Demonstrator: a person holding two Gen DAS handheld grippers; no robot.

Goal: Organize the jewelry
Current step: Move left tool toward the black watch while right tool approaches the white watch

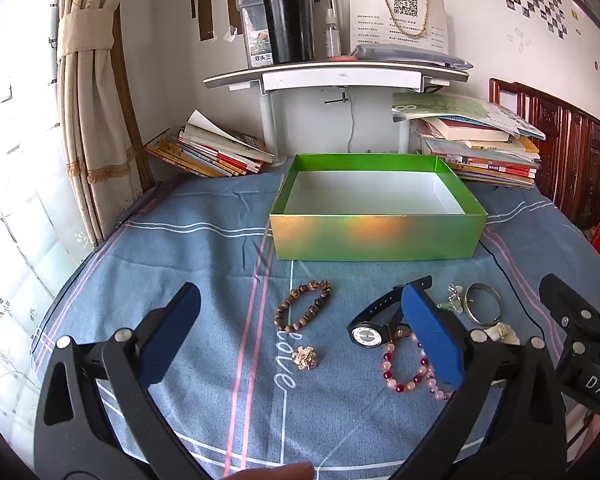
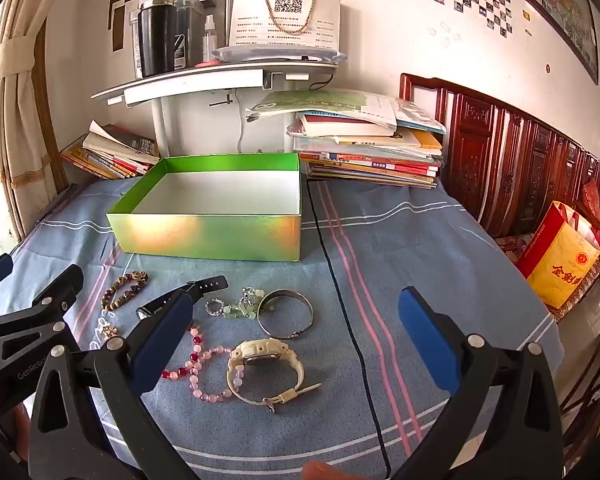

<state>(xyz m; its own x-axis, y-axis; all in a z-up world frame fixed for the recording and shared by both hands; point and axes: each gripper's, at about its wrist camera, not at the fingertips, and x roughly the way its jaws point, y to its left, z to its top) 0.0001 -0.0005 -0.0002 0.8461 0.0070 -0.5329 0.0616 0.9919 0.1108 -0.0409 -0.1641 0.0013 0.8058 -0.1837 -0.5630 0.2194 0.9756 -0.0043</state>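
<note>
Right gripper [image 2: 296, 344] gaped empty directly over cream plastic wristwatch [image 2: 266, 368], strap lengthwise across jaws; left gripper [image 1: 300, 336] farther off

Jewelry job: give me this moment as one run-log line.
left claw: open, empty | right claw: open, empty | green box: empty | jewelry: all on cloth | white watch: between right claw's fingers, untouched

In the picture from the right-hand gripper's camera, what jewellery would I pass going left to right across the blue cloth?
Brown wooden bead bracelet → black strap watch → pale green charm cluster with a silver ring → silver metal bangle. The pink and red bead bracelet and white plastic watch overlap lower down, so I leave them out.
</note>
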